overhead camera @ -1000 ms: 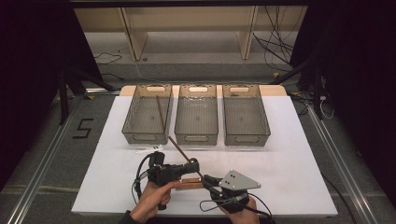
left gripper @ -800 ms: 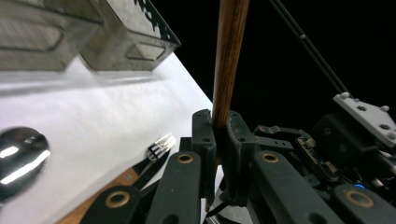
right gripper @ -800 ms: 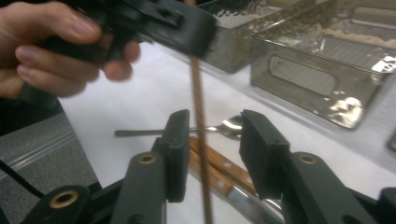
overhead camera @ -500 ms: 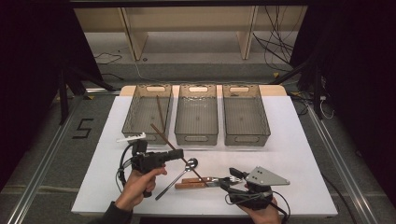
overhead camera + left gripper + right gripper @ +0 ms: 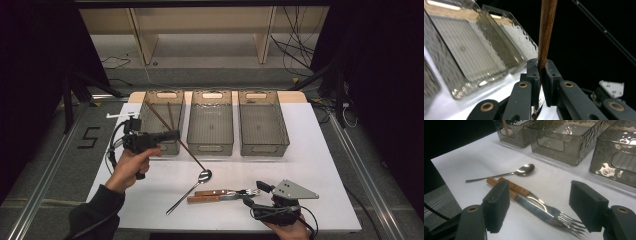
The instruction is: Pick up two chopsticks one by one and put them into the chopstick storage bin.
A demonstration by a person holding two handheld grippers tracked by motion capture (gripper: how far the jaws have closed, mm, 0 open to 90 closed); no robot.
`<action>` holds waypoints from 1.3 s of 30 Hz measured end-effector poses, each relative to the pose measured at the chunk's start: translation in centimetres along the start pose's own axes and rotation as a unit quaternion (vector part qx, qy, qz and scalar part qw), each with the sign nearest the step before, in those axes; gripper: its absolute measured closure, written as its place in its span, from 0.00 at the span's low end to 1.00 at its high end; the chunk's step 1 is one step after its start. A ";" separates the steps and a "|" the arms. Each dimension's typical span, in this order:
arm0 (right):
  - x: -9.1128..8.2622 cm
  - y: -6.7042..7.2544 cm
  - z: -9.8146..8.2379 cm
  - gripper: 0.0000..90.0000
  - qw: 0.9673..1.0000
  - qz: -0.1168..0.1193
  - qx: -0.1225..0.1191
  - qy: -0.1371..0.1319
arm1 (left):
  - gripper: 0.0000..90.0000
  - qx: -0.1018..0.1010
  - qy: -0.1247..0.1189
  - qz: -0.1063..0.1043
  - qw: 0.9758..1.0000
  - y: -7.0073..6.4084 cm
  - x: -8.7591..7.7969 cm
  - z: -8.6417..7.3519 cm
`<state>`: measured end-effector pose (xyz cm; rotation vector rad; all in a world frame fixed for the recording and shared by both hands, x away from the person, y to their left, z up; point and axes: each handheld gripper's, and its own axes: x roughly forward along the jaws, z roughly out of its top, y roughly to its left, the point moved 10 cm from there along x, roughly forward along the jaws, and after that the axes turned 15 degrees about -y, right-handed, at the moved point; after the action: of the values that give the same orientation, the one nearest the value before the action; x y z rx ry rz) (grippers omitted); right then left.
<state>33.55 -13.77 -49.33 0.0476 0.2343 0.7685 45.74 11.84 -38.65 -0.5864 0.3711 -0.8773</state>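
Chopstick (image 5: 186, 149) pinched in left gripper (image 5: 172, 135), seen from above, slanting down past the front of the left bin (image 5: 161, 120) toward the spoon (image 5: 192, 189).

Left gripper view: jaws clamped narrow on the brown chopstick (image 5: 546, 35), rising straight up between pads.

Right gripper view: right gripper (image 5: 540, 207) with jaws just opened wide, straddling forks (image 5: 541, 207) on white table (image 5: 461, 162), touching nothing.
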 end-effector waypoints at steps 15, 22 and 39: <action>0.1 -0.2 -0.3 0.31 1.000 -0.005 0.001 0.005 | 0.94 0.023 0.006 0.088 0.996 5.4 0.2 6.5; -0.1 -0.3 -0.2 0.28 1.000 -0.008 -0.001 0.001 | 0.94 0.027 -0.003 0.139 0.990 8.3 0.2 8.7; -0.1 -0.3 -0.5 0.27 1.000 -0.009 -0.002 0.005 | 0.94 0.034 0.032 0.203 0.978 12.6 1.4 7.6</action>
<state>33.58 -14.11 -49.80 0.0383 0.2434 0.7523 58.20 19.49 -40.59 -0.3992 0.4959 -0.5137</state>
